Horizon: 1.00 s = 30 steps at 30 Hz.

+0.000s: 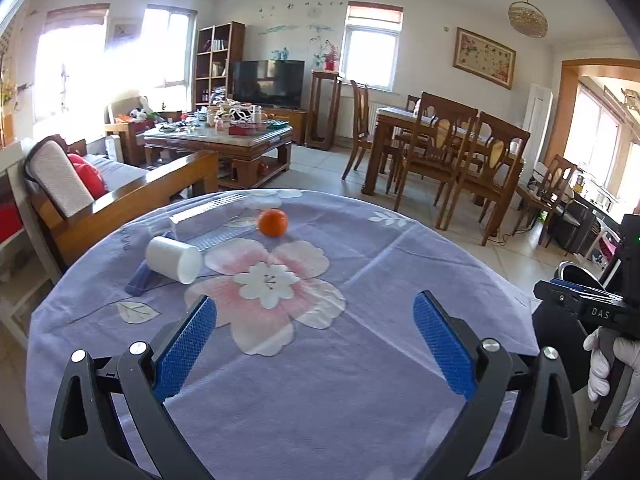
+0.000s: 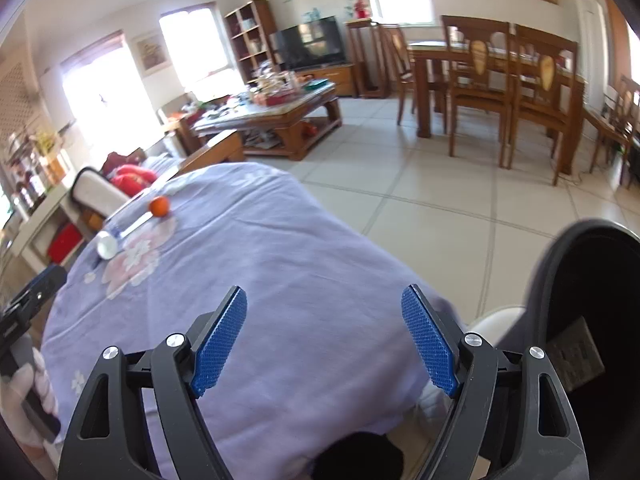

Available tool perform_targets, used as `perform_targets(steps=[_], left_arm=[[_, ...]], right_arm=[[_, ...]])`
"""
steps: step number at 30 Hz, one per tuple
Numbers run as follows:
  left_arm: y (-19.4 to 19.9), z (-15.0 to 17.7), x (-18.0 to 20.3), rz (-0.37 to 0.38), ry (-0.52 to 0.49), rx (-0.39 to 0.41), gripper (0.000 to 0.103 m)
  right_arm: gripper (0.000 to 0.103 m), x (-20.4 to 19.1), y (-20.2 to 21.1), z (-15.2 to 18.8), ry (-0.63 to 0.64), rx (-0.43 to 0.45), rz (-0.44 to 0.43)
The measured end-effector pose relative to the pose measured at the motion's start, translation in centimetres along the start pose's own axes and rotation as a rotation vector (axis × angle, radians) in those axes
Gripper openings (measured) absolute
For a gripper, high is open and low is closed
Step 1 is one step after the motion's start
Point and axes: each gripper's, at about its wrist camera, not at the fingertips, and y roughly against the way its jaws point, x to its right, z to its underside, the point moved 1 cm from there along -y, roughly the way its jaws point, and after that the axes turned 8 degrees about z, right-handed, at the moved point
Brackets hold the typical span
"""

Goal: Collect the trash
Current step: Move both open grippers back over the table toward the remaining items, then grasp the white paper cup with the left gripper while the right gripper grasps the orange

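Left wrist view: we hold the left gripper (image 1: 314, 320) with its blue pads spread wide and nothing between them, over the lilac flowered tablecloth (image 1: 400, 280). The white paper cup (image 1: 174, 259) lies on its side at about ten o'clock from the fingers, its open mouth toward five o'clock, so its long axis runs from ten to four — slantwise to the gap between the jaws. Behind it lies a clear plastic bottle (image 1: 212, 222), its length going off toward two o'clock, and the orange (image 1: 273, 222) sits just beside the bottle's far end, near twelve. A blue flat thing (image 1: 140, 278) pokes out under the cup; we cannot make out what it is.

In the right wrist view the right gripper (image 2: 324, 336) is likewise open and empty, near the table's right edge. The cup (image 2: 108, 246) sits well apart at ten o'clock, so we judge the left hand the nearer. The black bin (image 2: 592, 320) stands at three o'clock — cut off by the frame, its inside dark.
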Motion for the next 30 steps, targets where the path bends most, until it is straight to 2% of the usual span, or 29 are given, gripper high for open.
perform_targets(steps=[9,14,20,30], left_arm=[[0.2,-0.4,-6.1,-0.061,0.056,-0.004,0.098],[-0.3,-0.6,-10.0,-0.074,0.117,-0.015,0.098],[-1.4,-1.2,-12.7,-0.073,0.137,-0.05,0.098],[-5.9,-2.7,-14.3,-0.062,0.017,-0.178,0.098]], right_arm=[[0.083,-9.9,-3.7,-2.1,0.142,-0.03,-0.084],[0.083,-13.7,-5.5,-3.2,0.218,-0.036,-0.097],[0.083,-17.7,-7.8,-4.7,0.299,-0.048,-0.113],[0.083,-24.3,-12.7,-7.7,0.468,-0.077,-0.138]])
